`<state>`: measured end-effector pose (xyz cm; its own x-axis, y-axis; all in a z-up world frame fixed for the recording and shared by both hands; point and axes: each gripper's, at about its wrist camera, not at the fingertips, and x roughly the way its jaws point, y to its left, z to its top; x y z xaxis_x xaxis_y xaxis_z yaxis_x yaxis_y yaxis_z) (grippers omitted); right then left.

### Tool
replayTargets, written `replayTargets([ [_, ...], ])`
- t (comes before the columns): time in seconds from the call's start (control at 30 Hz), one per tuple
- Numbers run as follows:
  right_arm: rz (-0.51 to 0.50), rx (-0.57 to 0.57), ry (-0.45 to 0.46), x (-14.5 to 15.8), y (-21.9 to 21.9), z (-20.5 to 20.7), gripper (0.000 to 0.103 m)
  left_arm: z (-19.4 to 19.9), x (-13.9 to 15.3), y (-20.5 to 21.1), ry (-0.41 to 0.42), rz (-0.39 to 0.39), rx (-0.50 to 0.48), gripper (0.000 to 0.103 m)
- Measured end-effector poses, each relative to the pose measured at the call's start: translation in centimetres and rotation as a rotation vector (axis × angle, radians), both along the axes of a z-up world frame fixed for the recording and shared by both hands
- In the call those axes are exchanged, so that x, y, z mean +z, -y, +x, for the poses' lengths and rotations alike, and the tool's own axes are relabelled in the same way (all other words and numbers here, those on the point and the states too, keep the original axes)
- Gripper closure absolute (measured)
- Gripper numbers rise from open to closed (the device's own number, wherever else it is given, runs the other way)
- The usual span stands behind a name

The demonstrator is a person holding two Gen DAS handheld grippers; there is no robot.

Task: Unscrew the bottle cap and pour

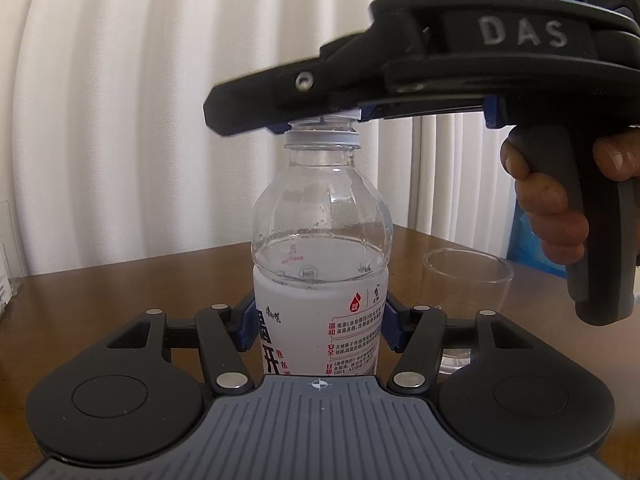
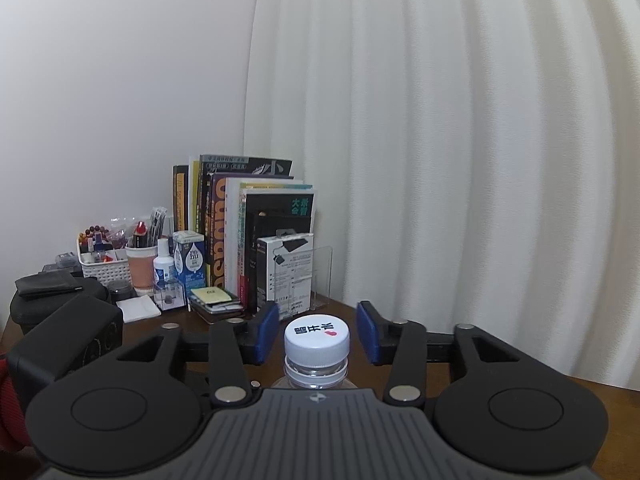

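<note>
A clear water bottle (image 1: pixel 320 240) with a white label stands upright on the brown table, about two-thirds full. My left gripper (image 1: pixel 320 330) is shut on its labelled body. The white cap (image 2: pixel 317 340) sits on the bottle neck. My right gripper (image 2: pixel 318 332) is open, its blue pads (image 2: pixel 267 332) on either side of the cap with a gap on each side. In the left wrist view the right gripper (image 1: pixel 320 122) reaches in from the right at cap height and hides most of the cap. An empty clear glass (image 1: pixel 466 280) stands just right of the bottle.
White curtains hang behind the table (image 1: pixel 120 296). A row of books (image 2: pixel 248 232), a clear stand, a white basket (image 2: pixel 104 264), small bottles and a black case (image 2: pixel 60 300) crowd the far left corner. A blue object (image 1: pixel 532 240) lies behind the glass.
</note>
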<state>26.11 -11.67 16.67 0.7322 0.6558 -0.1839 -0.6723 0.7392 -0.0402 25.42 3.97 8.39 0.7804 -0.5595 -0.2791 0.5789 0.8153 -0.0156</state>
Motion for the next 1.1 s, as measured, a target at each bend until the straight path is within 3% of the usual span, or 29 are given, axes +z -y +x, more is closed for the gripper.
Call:
replayTargets([
  [0.13, 0.041, -0.006, 0.040, 0.4, 0.8, -0.9, 0.040, -0.2, 0.0, 0.1, 0.000, -0.001, 0.000, 0.045],
  [0.2, 0.070, -0.009, 0.056, 0.7, 1.4, -1.6, 0.019, -0.2, 0.0, 0.1, 0.001, -0.002, -0.001, 0.044],
  [0.23, 0.087, -0.004, 0.075, 0.8, 1.8, -2.3, 0.002, -0.3, 0.0, 0.1, 0.002, -0.003, -0.002, 0.044],
  [0.27, 0.100, -0.001, 0.090, 0.8, 2.0, -2.7, 0.000, -0.3, 0.0, 0.1, 0.002, -0.003, -0.003, 0.044],
  [0.4, 0.129, 0.016, 0.158, 0.9, 2.8, -4.6, 0.000, -0.4, -0.1, 0.2, 0.003, -0.002, -0.002, 0.043],
  [0.67, 0.091, -0.018, 0.141, 0.0, 1.5, -4.4, 0.001, -0.6, -0.1, 0.3, 0.002, -0.002, 0.000, 0.043],
  [0.93, 0.087, -0.050, 0.108, -0.7, 1.2, -3.5, 0.034, -0.6, -0.2, 0.2, 0.000, -0.005, -0.003, 0.042],
  [1.1, 0.075, -0.064, 0.077, -1.2, 1.3, -3.0, 0.045, -0.5, -0.3, 0.1, -0.004, -0.008, -0.003, 0.042],
])
